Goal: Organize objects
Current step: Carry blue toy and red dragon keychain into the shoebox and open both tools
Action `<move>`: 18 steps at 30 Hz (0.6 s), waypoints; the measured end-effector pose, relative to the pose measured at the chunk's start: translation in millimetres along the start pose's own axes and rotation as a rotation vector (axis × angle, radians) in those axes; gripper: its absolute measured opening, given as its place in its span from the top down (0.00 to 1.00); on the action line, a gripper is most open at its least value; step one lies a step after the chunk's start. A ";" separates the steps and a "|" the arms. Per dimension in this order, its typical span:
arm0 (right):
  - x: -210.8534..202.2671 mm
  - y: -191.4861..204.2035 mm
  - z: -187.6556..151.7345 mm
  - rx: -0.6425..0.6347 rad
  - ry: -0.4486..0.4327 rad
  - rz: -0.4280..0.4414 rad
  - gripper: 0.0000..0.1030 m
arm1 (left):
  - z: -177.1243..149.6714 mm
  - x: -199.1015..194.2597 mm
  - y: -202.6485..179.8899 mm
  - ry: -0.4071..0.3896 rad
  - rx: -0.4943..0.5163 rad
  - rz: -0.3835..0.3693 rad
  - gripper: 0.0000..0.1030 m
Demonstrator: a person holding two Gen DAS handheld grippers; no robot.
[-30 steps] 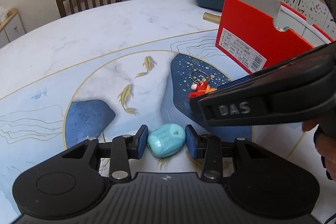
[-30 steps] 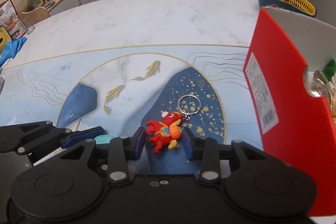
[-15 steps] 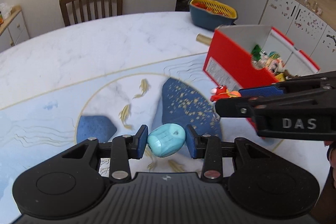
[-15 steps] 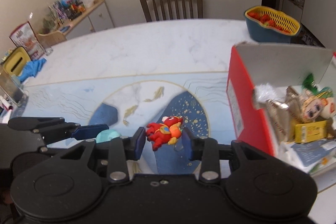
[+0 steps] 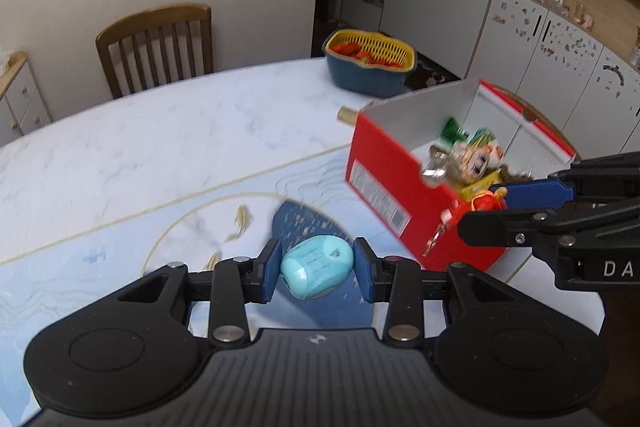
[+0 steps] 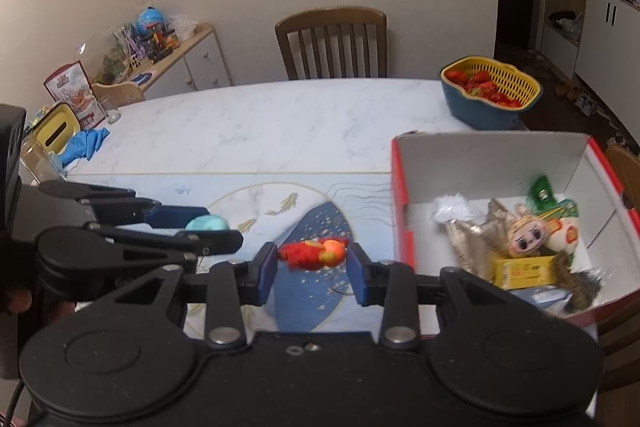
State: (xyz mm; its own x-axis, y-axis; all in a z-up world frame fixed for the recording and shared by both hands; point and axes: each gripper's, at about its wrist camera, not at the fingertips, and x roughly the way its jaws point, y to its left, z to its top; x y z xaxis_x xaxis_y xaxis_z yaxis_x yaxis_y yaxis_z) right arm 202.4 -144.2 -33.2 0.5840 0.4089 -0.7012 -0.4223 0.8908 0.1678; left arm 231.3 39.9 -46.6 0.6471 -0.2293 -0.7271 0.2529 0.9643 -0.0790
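Left wrist view: the only legible writing is the white "DA" on the body of the right gripper [image 5: 486, 205], cut off at the frame edge; the white label on the side of the red box [image 5: 384, 187] is too blurred to read. The left gripper [image 5: 316, 265] points down at a slant above the counter [image 5: 160, 155], its blue fingers [image 5: 269, 267] clenched on a turquoise egg-shaped toy [image 5: 317, 266], which hangs clear of the surface. The right gripper reaches in from the right edge and holds a red figure keychain [image 5: 478, 205] at the near rim of the box. The counter is white marble with a blue fish-patterned mat [image 5: 120, 251]; a wooden chair [image 5: 156, 47] and a blue basket with a yellow strainer [image 5: 370, 67] stand behind, cupboards beyond.

Right wrist view: the right gripper [image 6: 312, 259] tilts downward, fingers [image 6: 267, 269] grasping the red figure keychain [image 6: 312, 255] in the air, just left of the open red box [image 6: 400, 211]. Toys and a yellow packet lie inside the box. The left gripper [image 6: 212, 227] enters from the left with the turquoise egg-shaped toy [image 6: 208, 223]. A blue cloth [image 6: 86, 143] lies at the counter's far left.
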 end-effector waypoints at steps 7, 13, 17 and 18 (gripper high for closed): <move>-24.5 -34.1 9.4 -0.006 -0.060 -0.017 0.66 | 31.5 -2.8 -26.1 -0.046 0.028 -0.004 0.64; -34.2 -69.8 13.9 -0.002 -0.078 -0.041 0.66 | 56.5 7.8 -51.6 -0.051 0.030 -0.017 0.64; -37.4 -94.0 16.3 0.000 -0.085 -0.059 0.66 | 70.8 19.4 -70.1 -0.049 0.033 -0.027 0.64; -37.9 -100.7 17.0 0.002 -0.086 -0.065 0.66 | 74.3 22.5 -75.1 -0.048 0.035 -0.028 0.64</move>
State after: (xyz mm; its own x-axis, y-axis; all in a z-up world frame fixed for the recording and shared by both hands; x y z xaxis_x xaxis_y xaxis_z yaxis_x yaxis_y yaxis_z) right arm 234.5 -246.0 -11.7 0.6676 0.3658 -0.6484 -0.3803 0.9163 0.1254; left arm 280.3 -47.6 -6.3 0.6730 -0.2632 -0.6912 0.2959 0.9523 -0.0745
